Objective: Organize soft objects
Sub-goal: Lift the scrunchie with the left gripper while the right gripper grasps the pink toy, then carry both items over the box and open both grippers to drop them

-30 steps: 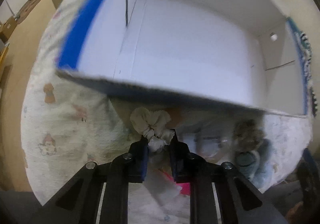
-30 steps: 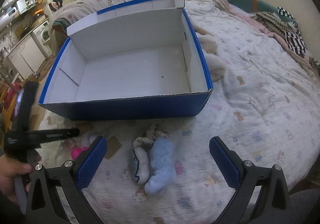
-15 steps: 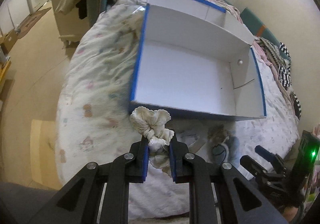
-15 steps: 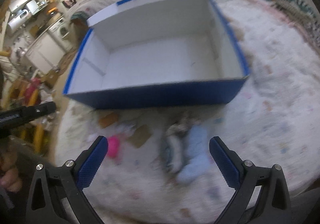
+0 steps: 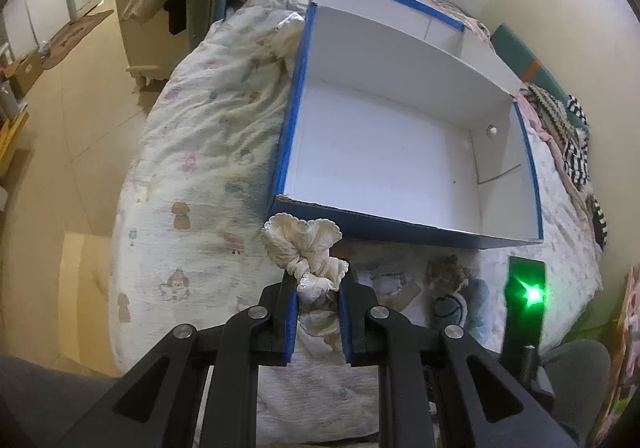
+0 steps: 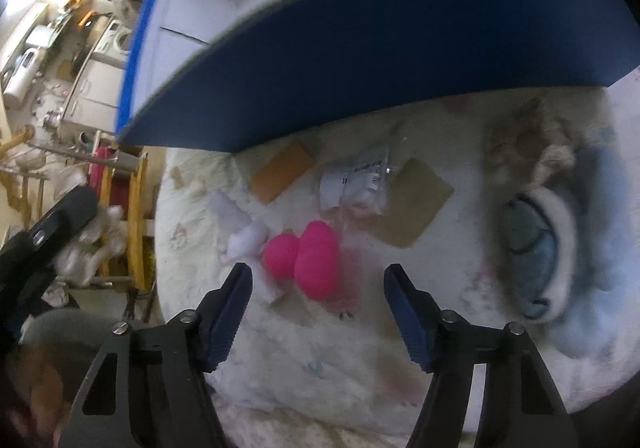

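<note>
My left gripper [image 5: 318, 280] is shut on a cream frilly cloth [image 5: 300, 244] and holds it above the bed, just in front of the near left corner of the blue box [image 5: 400, 151], whose white inside is bare. My right gripper [image 6: 318, 280] is open, low over the bed, with a pink soft toy [image 6: 306, 260] lying between and just ahead of its fingertips. A light blue plush [image 6: 560, 260] lies to the right; it also shows in the left wrist view [image 5: 460, 300]. The box's blue front wall [image 6: 400, 47] rises close behind the pink toy.
A white cloth scrap [image 6: 244, 236], a clear plastic packet [image 6: 360, 183] and brown card pieces [image 6: 412, 207] lie around the pink toy. A brownish fluffy item [image 6: 528, 143] lies above the blue plush. The bed edge drops to the floor [image 5: 60, 127] on the left.
My left gripper has risen and pulled back with the cream cloth, the box now lying lower in view. My right gripper has dropped down and left to the pink toy.
</note>
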Demonstrator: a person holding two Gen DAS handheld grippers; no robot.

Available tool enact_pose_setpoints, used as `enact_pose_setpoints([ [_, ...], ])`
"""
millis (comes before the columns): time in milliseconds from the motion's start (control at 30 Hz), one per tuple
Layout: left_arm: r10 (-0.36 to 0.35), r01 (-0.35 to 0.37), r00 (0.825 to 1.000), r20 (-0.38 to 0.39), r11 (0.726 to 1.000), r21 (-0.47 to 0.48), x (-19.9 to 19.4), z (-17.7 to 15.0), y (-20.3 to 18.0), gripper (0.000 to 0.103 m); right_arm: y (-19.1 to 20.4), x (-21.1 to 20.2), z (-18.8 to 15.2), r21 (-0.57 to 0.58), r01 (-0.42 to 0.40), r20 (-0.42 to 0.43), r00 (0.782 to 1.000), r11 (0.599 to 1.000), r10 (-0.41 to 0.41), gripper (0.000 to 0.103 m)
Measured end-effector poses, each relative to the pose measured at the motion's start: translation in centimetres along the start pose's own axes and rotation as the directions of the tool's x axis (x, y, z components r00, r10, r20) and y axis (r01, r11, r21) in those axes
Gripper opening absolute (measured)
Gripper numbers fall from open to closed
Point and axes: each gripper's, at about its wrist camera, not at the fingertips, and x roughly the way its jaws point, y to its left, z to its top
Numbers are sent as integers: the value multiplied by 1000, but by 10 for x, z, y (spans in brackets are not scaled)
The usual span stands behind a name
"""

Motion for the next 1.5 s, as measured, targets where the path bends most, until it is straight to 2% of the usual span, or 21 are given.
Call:
enact_pose_setpoints([
  [100,17,-17,1000,-3,1000,3,3,2,0,16,2,15,5,35,-3,-7,1000,999,3,72],
  [167,22,-21,1000,-15,1000,9,7,3,-1,16,4,22,6,54,-5,-15,1000,999,5,60],
  [200,21,-21,1000,-22,1000,11,9,3,-2,16,6,23,8,56,1,-18,1000,998,0,46],
  [233,24,-24,999,-28,1000,13,11,3,-2,16,8,25,8,53,3,-25,1000,999,-2,44],
  [300,21,-21,999,-35,1000,14,13,3,-3,16,11,28,7,47,-15,-39,999,999,16,44],
  [400,28,-28,999,-30,999,18,13,3,-4,16,17,26,4,19,8,-38,999,1000,-8,44],
  [600,43,-42,998,-35,999,25,15,0,-4,16,24,5,-2,-1,-25,-25,999,1000,25,44],
  [800,61,-59,998,-33,997,48,15,-4,-7,16,19,-28,-12,-7,-71,-12,997,997,71,44],
  [933,73,-71,997,-30,995,68,15,-7,-11,16,11,-59,-9,-21,-70,1,998,997,70,44],
  [1167,62,-60,998,-8,992,112,5,5,-26,16,8,-110,10,-76,-62,120,990,995,71,44],
  [1333,38,-41,999,22,990,136,-1,32,-41,16,-1,-142,36,-101,-75,201,975,992,94,44],
  [1500,53,-63,997,64,983,171,2,65,-59,16,0,-155,67,-117,-60,280,956,991,91,44],
])
